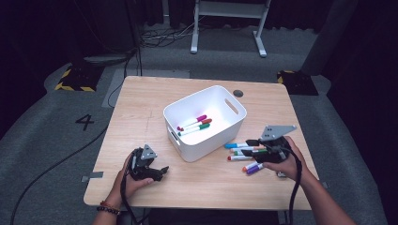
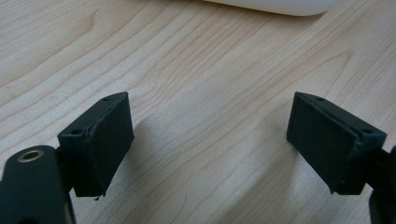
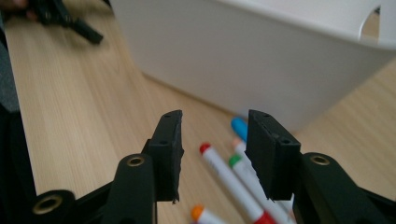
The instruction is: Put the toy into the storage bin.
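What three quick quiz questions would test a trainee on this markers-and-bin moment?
1. True or false: the white bin already has markers inside.
2. The right gripper hovers over: A) loose markers on the table B) the bin's handle C) bare floor?
3. What lies between the left gripper fingers?

Key:
1. True: three markers in the bin.
2. A: the loose markers beside the bin; fingers apart, nothing gripped.
3. Nothing, just bare table; fingers wide apart.
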